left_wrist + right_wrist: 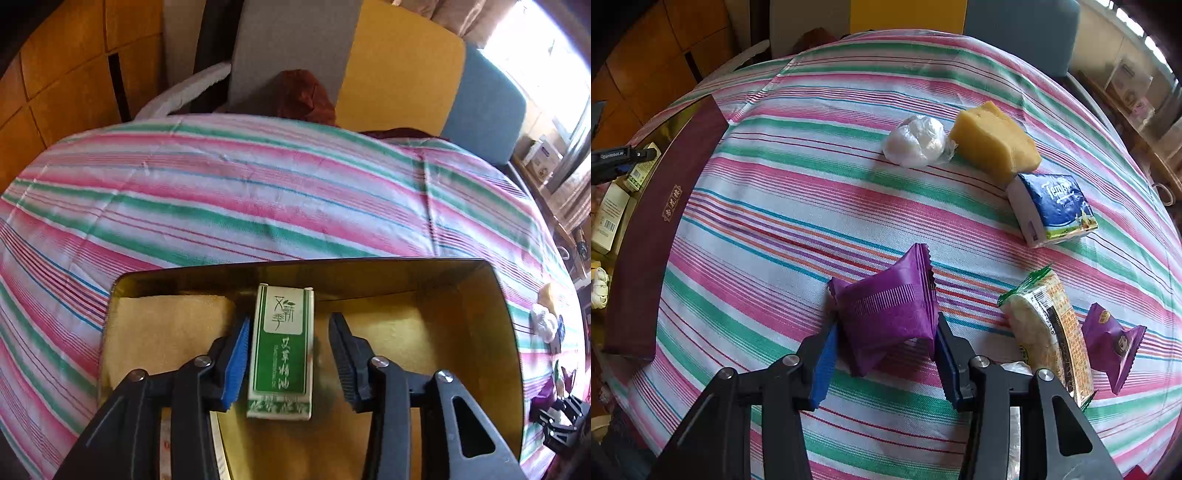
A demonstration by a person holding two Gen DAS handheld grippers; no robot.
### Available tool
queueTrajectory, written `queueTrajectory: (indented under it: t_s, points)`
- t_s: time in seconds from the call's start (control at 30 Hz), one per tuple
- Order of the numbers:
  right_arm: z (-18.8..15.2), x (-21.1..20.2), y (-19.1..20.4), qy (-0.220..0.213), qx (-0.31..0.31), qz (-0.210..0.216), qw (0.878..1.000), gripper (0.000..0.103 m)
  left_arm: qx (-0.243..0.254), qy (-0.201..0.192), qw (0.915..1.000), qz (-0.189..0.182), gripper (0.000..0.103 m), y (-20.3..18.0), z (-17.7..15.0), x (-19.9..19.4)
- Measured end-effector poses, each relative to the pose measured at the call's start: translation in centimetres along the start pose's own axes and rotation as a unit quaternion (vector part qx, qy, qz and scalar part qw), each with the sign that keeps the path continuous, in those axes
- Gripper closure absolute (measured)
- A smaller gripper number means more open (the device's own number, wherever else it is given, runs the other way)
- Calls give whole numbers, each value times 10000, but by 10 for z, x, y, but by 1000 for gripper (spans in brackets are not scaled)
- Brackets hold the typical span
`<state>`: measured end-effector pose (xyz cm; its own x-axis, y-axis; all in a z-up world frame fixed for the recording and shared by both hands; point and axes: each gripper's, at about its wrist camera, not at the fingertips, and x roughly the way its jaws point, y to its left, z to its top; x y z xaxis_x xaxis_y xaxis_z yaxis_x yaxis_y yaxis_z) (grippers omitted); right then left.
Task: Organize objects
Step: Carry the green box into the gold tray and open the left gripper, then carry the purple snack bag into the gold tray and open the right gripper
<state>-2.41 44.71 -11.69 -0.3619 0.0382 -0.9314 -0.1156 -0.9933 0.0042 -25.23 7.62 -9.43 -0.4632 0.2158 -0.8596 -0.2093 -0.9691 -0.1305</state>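
Gold-lined maroon cardboard box (491, 295) holds a green-and-white carton (282, 350) between the open left claw (288, 362); right claw (884, 360) grips a purple foil packet (886, 306).

Striped cloth (258, 192) in pink, green and white covers the surface. At the far edge stand a grey panel (291, 48), a yellow chair back (402, 70) and, to its right, a blue chair back (487, 107). Far left, wooden flooring (62, 74); far right, a bright window (535, 44).
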Motion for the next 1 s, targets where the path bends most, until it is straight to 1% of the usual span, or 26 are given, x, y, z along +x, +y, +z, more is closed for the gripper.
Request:
queueTrajectory:
  t_s: [0.07,0.23,0.3,0.47,0.57,0.7,0.9,1.0]
  points:
    - [0,0,0,1,0,1,10000,54,37,-95,9999,48,54,-1,-3,-12]
    - [0,0,0,-12,-31,-18,10000,54,43,-472,9989,13,54,-4,-24,-54]
    - [1,1,2,-24,-67,-50,10000,54,44,-627,9980,-79,54,-6,-40,-73]
    - [2,1,5,-44,-131,-109,9998,54,189,-880,9959,-111,54,-19,-81,-109]
    - [3,2,9,-51,-196,-168,9997,54,284,-987,9946,-137,54,-29,-102,-122]
    - [4,3,11,-67,-276,-241,9993,55,429,-1150,9924,-117,54,-39,-122,-137]
    - [6,5,12,-76,-252,-251,9993,55,675,-1207,9903,-136,54,-52,-140,-148]
    - [3,1,8,-84,-260,-260,9993,55,723,-1174,9904,-126,54,-56,-145,-148]
